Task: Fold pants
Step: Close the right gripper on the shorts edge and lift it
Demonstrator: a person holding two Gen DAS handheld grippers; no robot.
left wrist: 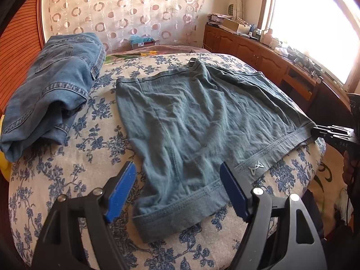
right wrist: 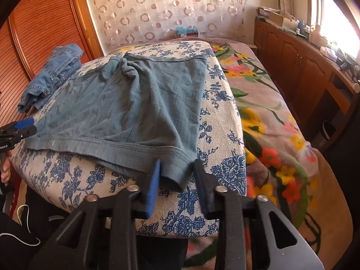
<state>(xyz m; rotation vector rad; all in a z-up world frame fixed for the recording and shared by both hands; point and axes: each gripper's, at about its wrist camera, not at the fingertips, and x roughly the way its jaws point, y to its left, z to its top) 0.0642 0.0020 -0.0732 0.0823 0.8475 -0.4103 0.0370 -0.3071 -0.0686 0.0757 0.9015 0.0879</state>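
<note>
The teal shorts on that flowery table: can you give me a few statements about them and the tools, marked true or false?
1. The teal shorts lie spread flat on the flowered table. True.
2. The left tool is clamped shut. False: it is open around the waistband corner.
3. The jeans lie on top of the shorts. False: they lie beside them, apart.
4. The right tool is open at the other waistband corner. True.

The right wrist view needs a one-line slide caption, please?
Open right gripper straddling the waistband corner of teal shorts spread on a floral cushion.
</note>
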